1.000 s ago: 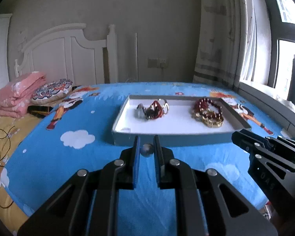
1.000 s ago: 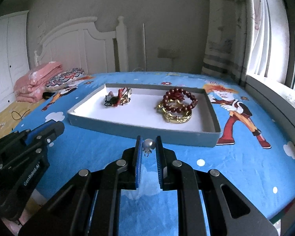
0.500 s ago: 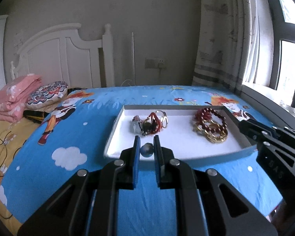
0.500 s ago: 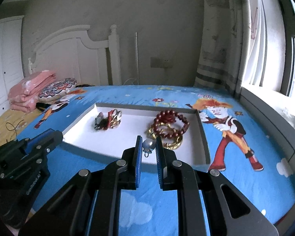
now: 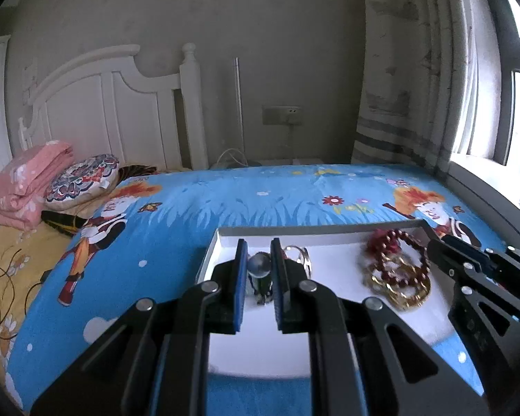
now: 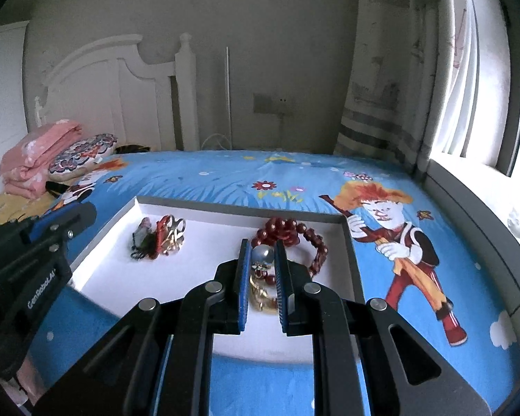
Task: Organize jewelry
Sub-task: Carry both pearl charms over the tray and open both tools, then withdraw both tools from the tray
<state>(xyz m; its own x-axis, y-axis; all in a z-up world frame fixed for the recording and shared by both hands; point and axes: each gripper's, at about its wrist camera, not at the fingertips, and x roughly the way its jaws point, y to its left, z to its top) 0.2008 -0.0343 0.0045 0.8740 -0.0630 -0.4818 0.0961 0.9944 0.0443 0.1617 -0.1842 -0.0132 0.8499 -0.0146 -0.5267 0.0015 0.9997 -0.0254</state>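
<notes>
- While both hover over one white tray [image 6: 350,242], left gripper [image 5: 259,266] and right gripper [image 6: 262,256] each pinch one grey pearl earring.
- Two jewelry heaps inside; blue cartoon bedsheet [image 6: 450,277], white headboard [image 6: 128,97].

tray [image 5: 225,234]: near edge hidden behind left hand-held gripper [image 5: 259,270] | bracelets [image 5: 397,270]: blurred, partly covered by right hand-held gripper [image 6: 262,260] | small jewelry pile [image 6: 157,237]: pieces too tangled to tell apart

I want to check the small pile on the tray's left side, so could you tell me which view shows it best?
Right wrist: the pile lies unobstructed. In the left wrist view, the left hand-held gripper covers most of it.
</notes>
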